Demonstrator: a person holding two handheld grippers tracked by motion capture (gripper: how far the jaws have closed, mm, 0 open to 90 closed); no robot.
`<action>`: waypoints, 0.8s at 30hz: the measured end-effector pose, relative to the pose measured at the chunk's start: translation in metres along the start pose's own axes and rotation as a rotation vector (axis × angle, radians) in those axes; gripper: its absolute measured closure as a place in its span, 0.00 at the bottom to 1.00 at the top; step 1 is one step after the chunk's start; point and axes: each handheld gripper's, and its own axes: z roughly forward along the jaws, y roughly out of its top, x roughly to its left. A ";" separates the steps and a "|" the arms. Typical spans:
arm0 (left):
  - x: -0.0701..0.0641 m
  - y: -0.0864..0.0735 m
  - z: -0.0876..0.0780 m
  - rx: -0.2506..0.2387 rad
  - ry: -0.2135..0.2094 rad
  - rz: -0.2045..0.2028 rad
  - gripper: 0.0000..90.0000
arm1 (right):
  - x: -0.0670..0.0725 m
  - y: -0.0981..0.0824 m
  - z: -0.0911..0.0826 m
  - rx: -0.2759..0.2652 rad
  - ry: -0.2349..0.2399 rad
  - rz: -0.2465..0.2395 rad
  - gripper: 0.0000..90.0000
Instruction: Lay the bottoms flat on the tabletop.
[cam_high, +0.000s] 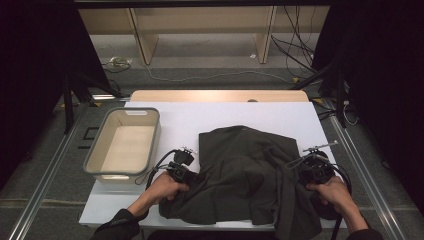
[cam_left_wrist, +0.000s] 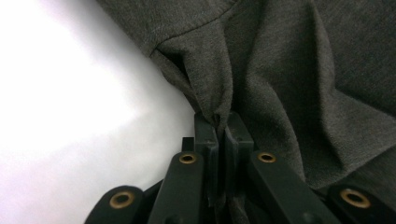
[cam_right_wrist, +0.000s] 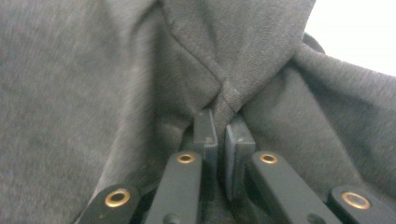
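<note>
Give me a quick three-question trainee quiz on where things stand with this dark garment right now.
1. True or false: the left tool has its jaws open beside the dark garment.
2. Where does the beige bin sit relative to the garment in the high view? A) to its left B) to its right C) underneath it
3. What does the right tool hold between its jaws?

Key:
1. False. It is shut on a fold at the garment's edge, over the white table top.
2. A.
3. A pinch of the garment's fabric, where a stitched seam bunches.
</note>
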 end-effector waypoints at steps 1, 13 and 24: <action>-0.003 -0.003 -0.001 0.010 -0.007 0.015 0.96 | 0.003 -0.004 -0.002 0.000 -0.006 -0.005 0.96; -0.016 -0.024 -0.012 0.031 -0.051 0.046 0.94 | 0.018 -0.035 -0.020 -0.011 -0.043 -0.067 0.94; -0.012 -0.017 -0.015 0.004 -0.051 0.032 0.85 | 0.002 -0.009 -0.009 -0.087 -0.213 -0.092 0.95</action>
